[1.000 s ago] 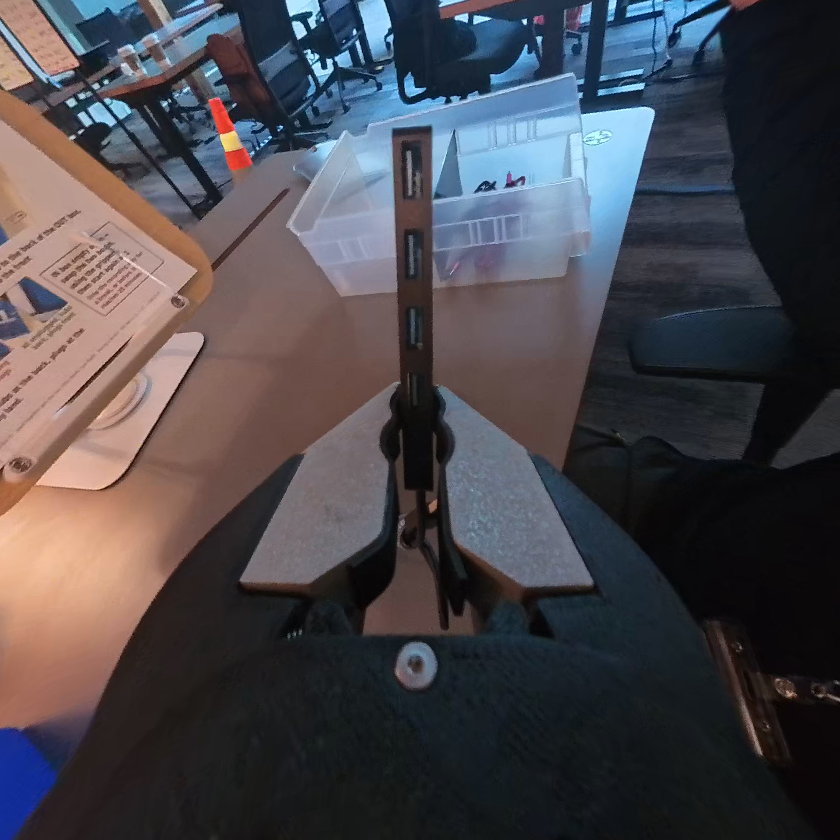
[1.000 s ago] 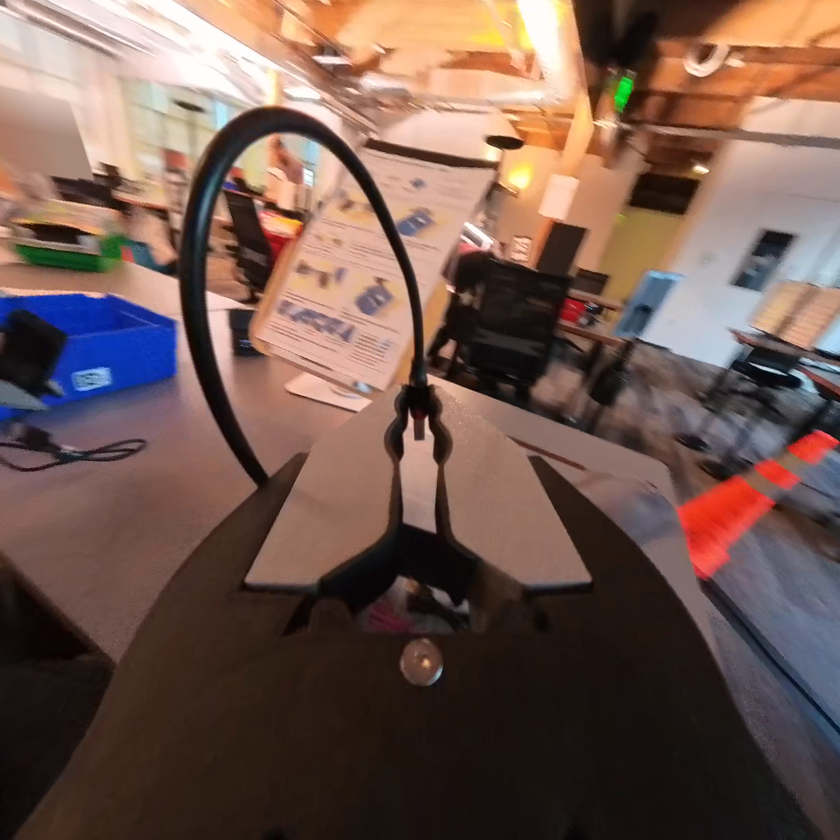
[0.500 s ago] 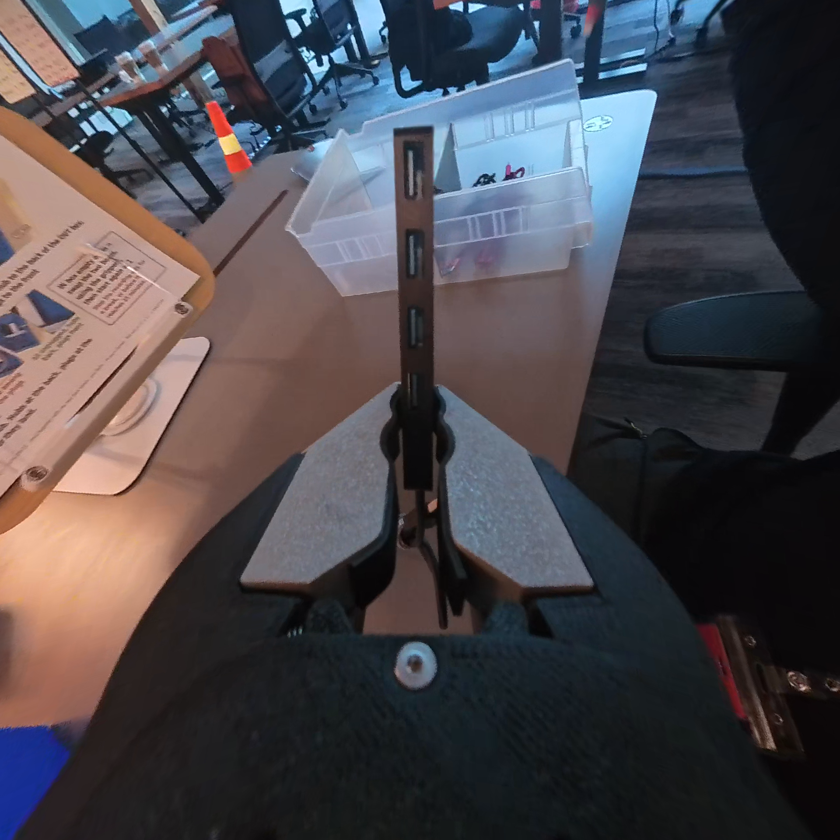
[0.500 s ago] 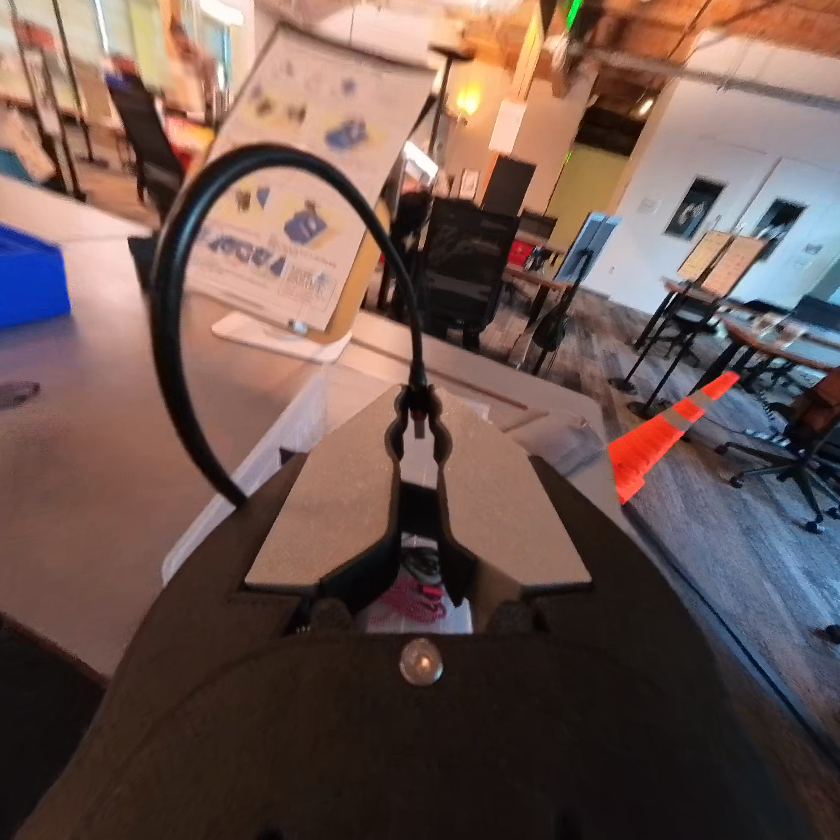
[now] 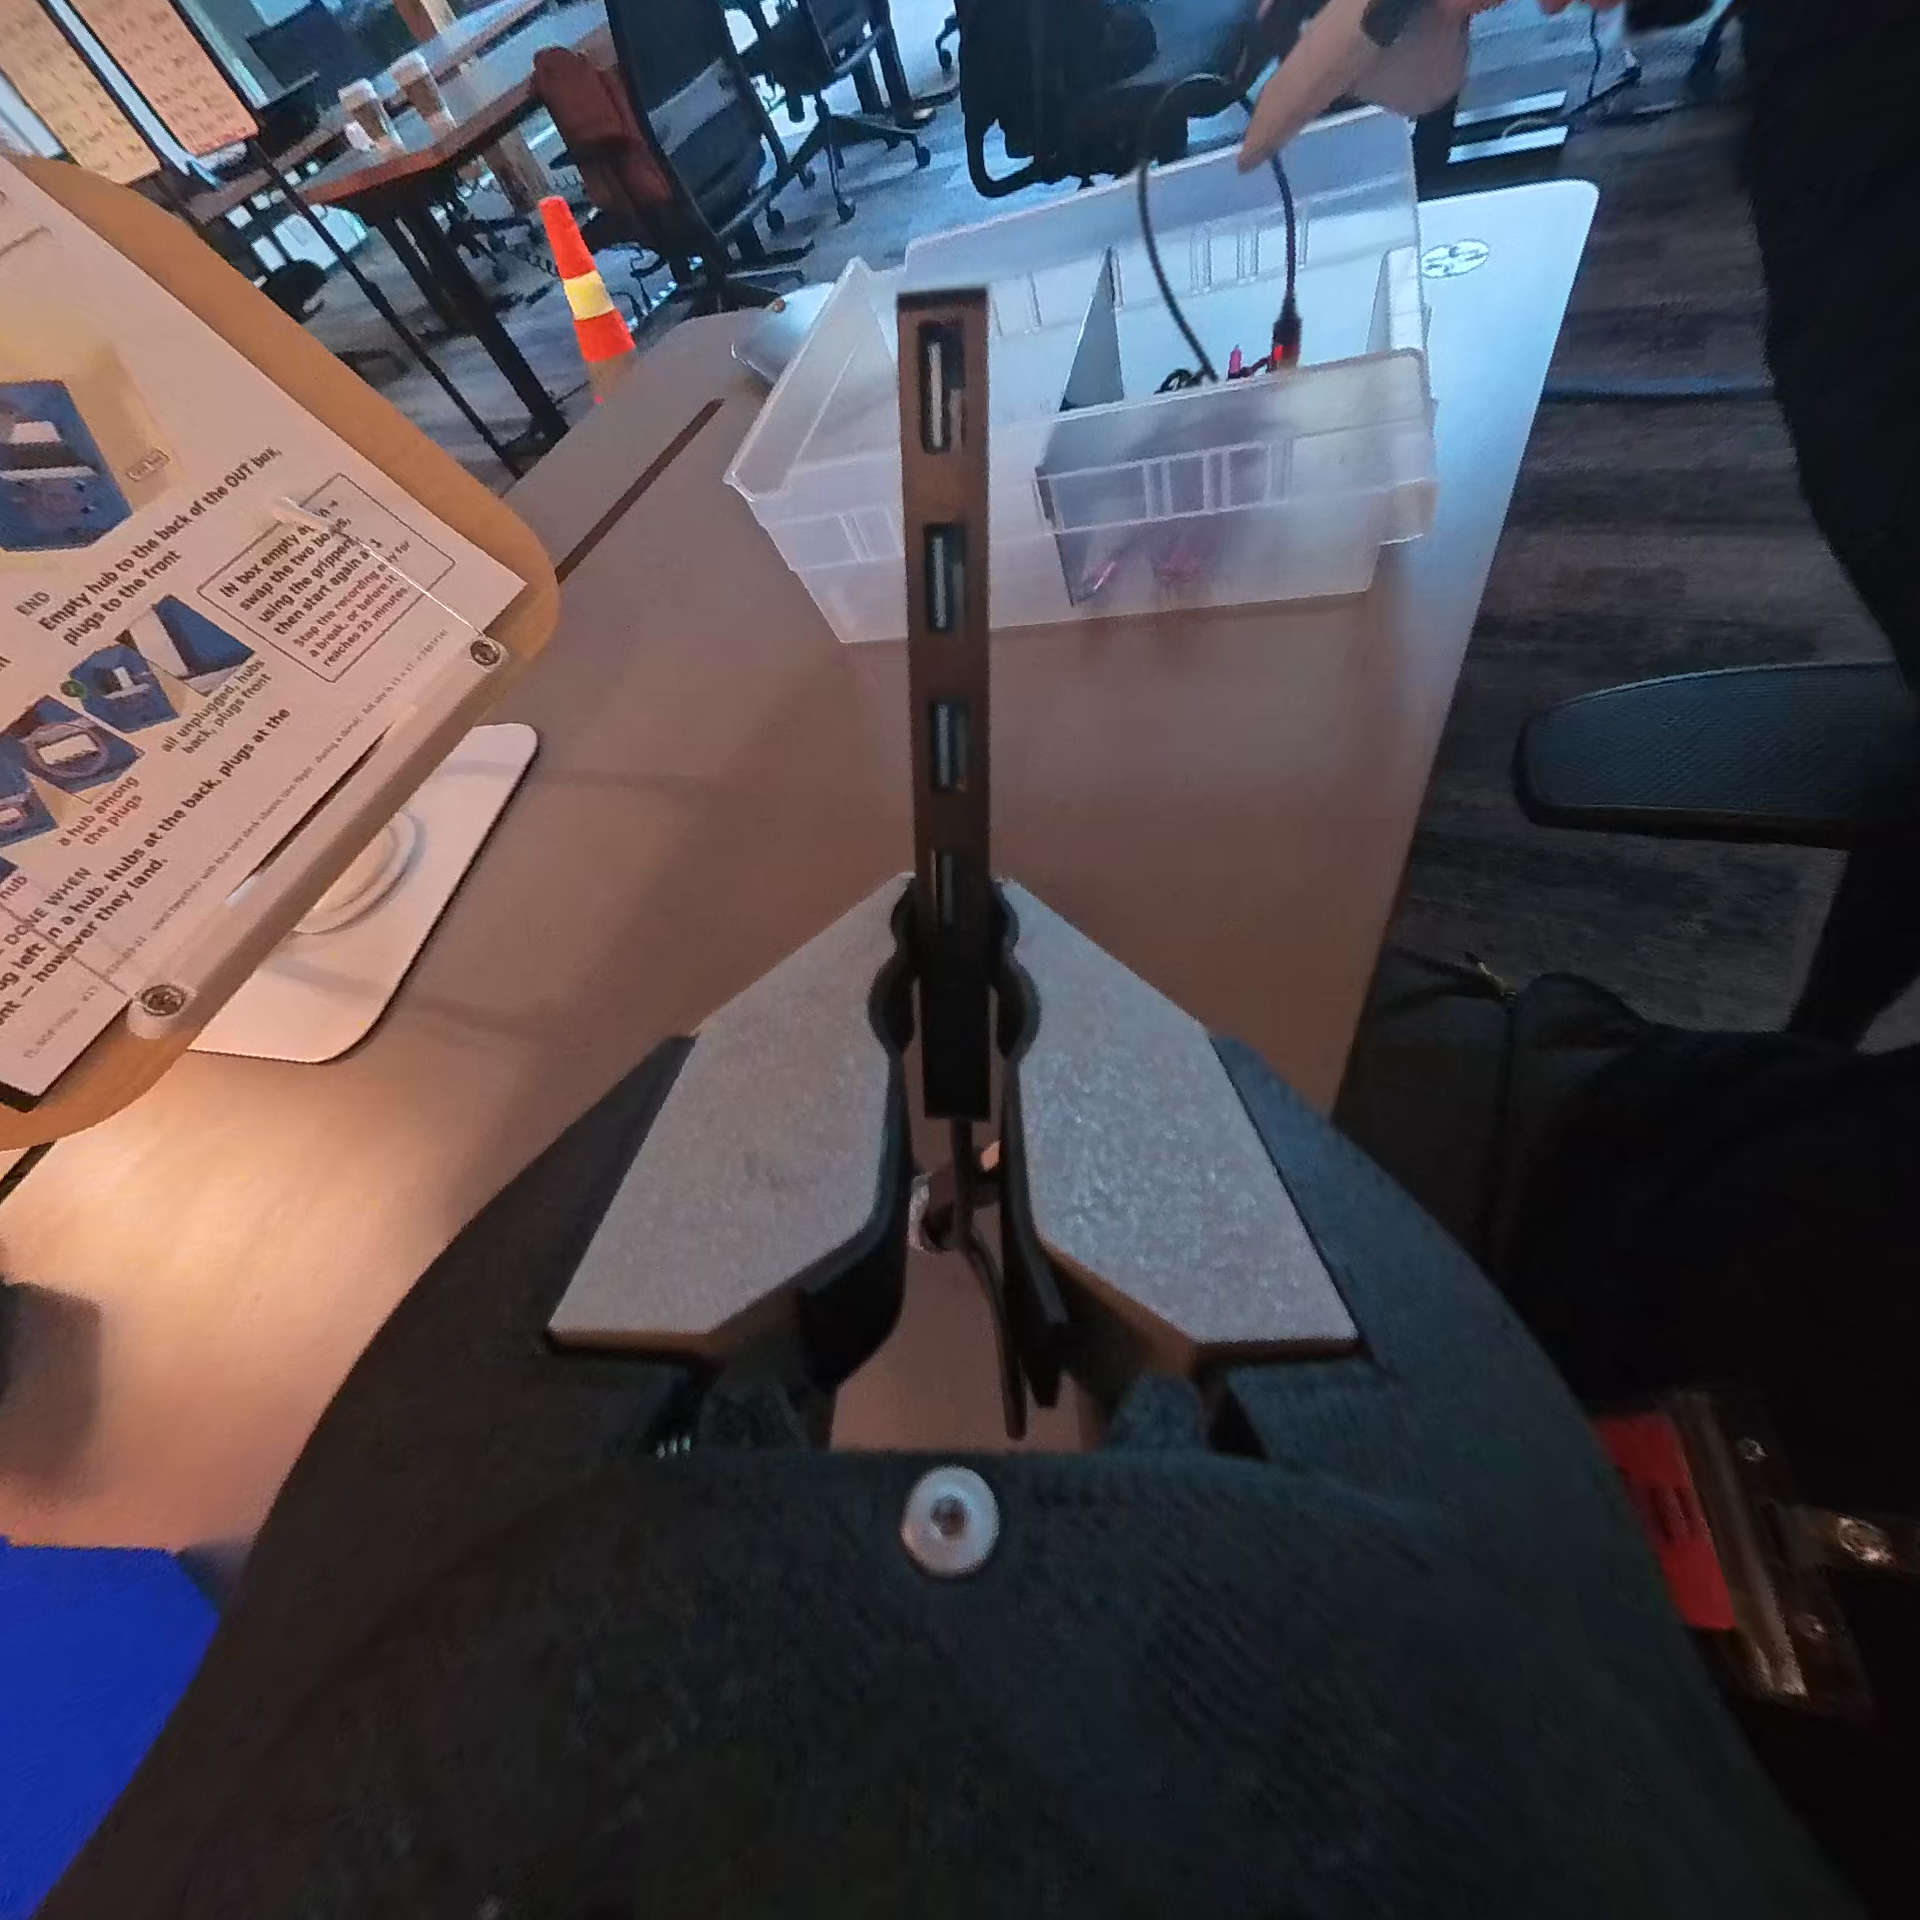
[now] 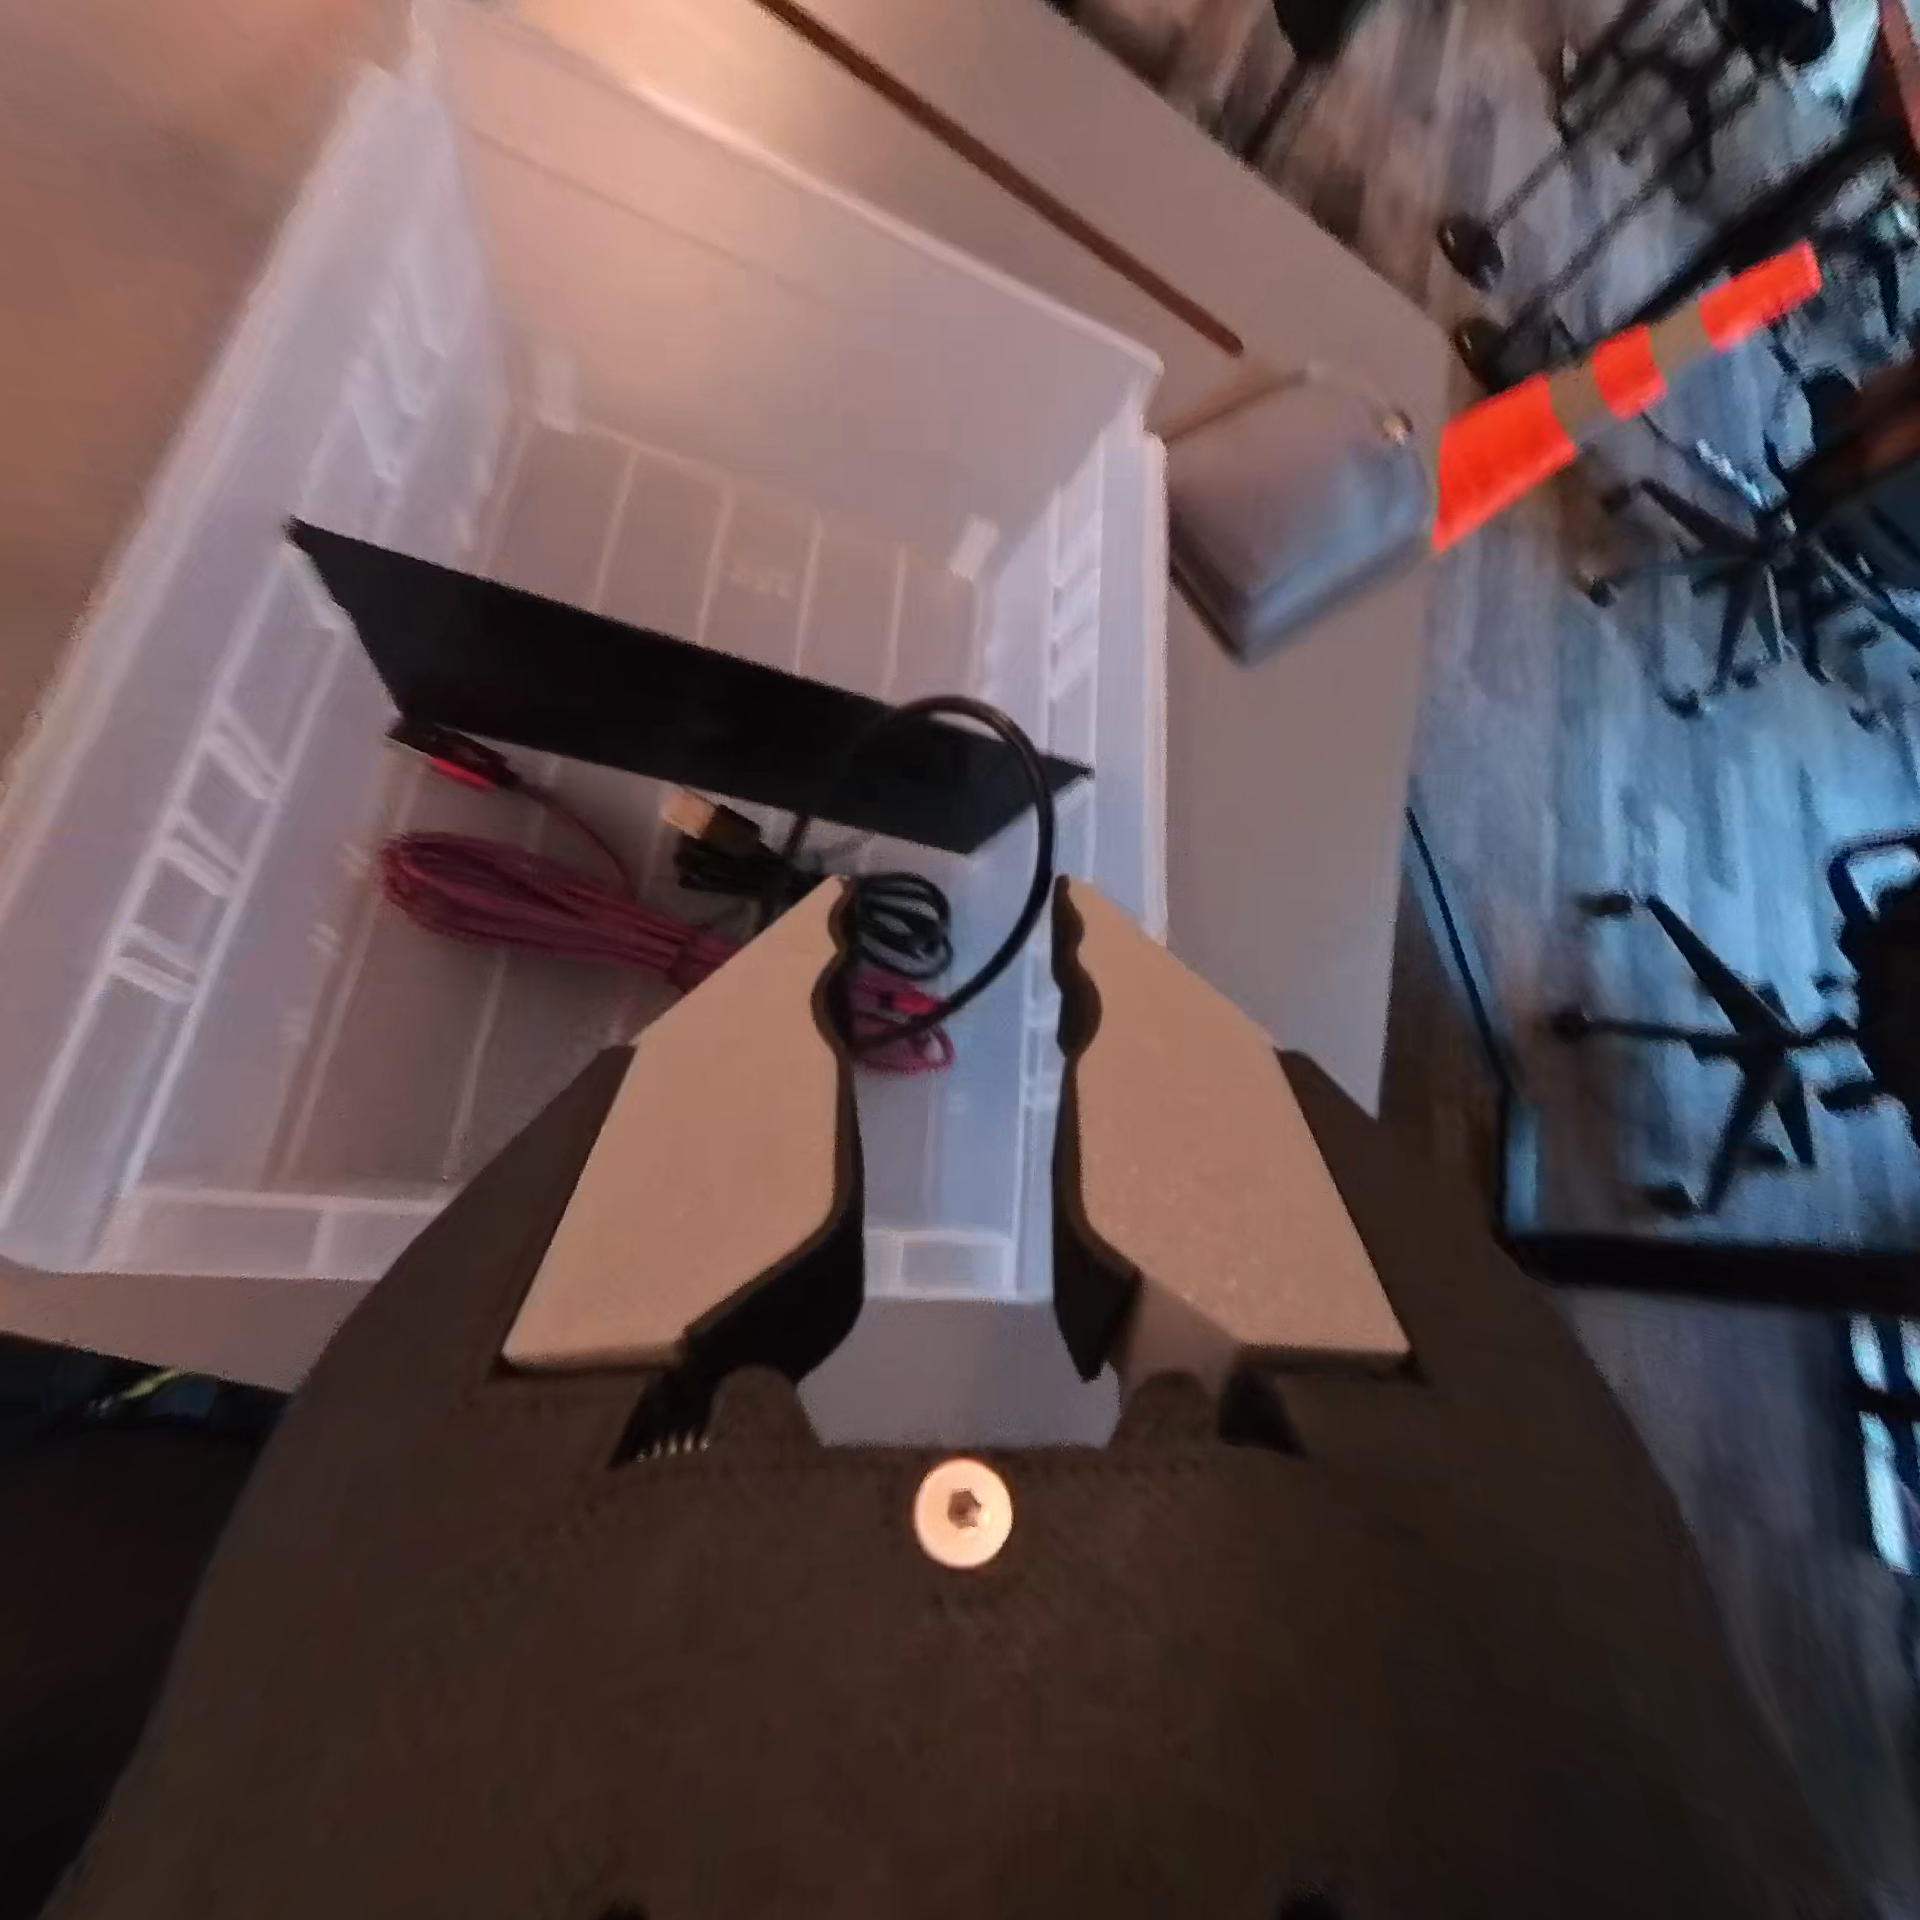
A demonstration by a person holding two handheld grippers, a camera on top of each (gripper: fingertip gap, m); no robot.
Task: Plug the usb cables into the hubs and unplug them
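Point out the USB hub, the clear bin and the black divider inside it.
USB hub [image 5: 943,665], left wrist view, on its port face.
Clear bin [image 5: 1236,499], left wrist view, on its front wall.
Black divider [image 6: 665,686], right wrist view, on its flat face.

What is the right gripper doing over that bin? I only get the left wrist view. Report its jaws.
Observer: The right gripper is open, jaws well apart above the clear bin.
Operator: Locate the black cable.
Observer: The black cable loops loose in the gap, not pinched, its red-tipped end over a coiled magenta cable.
Operator: Name the compartment.
Observer: The one on the gripper's side of the black divider.
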